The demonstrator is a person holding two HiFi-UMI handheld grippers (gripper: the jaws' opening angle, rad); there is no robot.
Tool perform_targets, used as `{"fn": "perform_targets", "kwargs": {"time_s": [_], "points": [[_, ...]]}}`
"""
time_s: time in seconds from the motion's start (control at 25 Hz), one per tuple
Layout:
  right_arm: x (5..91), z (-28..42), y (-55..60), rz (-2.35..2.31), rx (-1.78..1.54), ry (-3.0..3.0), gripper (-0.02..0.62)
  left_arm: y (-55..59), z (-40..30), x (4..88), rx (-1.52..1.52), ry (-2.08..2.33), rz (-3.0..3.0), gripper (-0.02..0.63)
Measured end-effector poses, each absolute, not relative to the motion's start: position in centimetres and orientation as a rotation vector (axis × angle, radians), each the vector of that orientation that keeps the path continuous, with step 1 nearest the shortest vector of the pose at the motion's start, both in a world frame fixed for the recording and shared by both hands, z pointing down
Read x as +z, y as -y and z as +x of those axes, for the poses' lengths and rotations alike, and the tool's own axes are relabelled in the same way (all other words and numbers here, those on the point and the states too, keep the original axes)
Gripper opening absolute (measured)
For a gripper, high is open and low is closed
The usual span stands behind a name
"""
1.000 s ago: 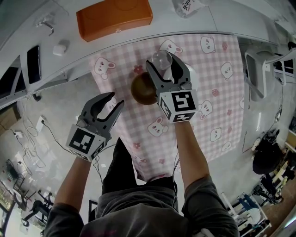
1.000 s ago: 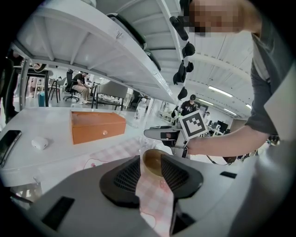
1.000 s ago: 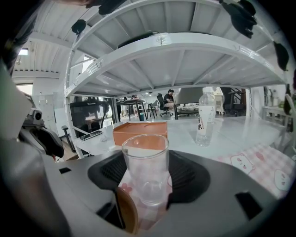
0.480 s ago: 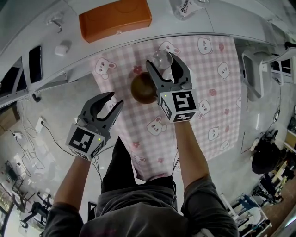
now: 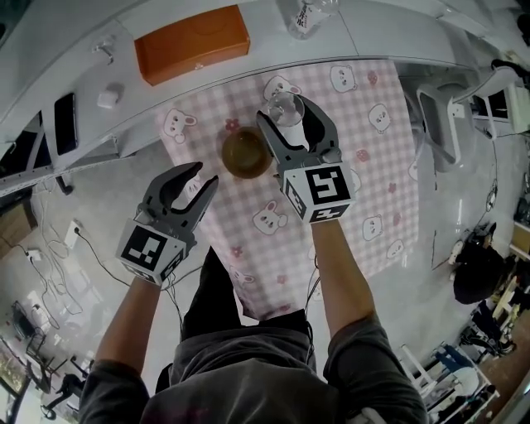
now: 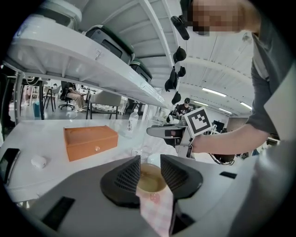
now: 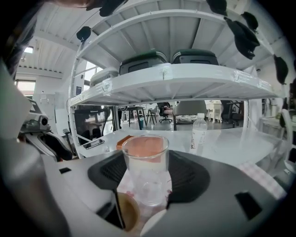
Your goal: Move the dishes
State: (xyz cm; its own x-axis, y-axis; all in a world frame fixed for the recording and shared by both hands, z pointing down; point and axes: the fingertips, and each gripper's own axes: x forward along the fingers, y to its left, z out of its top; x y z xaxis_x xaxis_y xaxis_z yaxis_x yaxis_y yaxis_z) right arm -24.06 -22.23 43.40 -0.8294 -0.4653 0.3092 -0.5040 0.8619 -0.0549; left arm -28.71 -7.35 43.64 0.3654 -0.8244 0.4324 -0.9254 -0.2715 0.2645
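My right gripper is shut on a clear drinking glass, held upright above the pink checked cloth. In the right gripper view the glass stands between the two dark pads. A brown bowl sits on the cloth just left of that gripper, also low in the right gripper view as the bowl. My left gripper hovers open off the cloth's left edge; its jaws have just been closing a little with nothing between them. Ahead of it, past the jaws, lies the bowl.
An orange box, a water bottle, a phone and a small white case lie on the white table beyond the cloth. A white frame stands at the right. A white dish lies under the right gripper.
The right gripper has risen with the glass in it. The left gripper has risen too, and its jaws have narrowed slightly.
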Motion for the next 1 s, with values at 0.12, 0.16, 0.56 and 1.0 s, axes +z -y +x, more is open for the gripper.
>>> {"fn": "perform_targets", "kwargs": {"time_s": [0.12,0.16,0.56,1.0], "points": [[42.0,-22.7,21.5,0.749,0.184,2.754,0.278,7.1,-27.6,42.5,0.293,1.502,2.187,0.13],[41.5,-22.3,21.2,0.756,0.183,2.753,0.278,6.9,-27.4,42.1,0.296,1.499,2.196,0.13],[38.8,-16.3,18.7,0.857,0.212,2.722,0.278,6.6,-23.8,39.0,0.321,1.436,2.283,0.126],[38.6,-6.1,16.5,1.007,0.254,2.649,0.278,6.8,-16.8,38.5,0.353,1.331,2.365,0.126]]}}
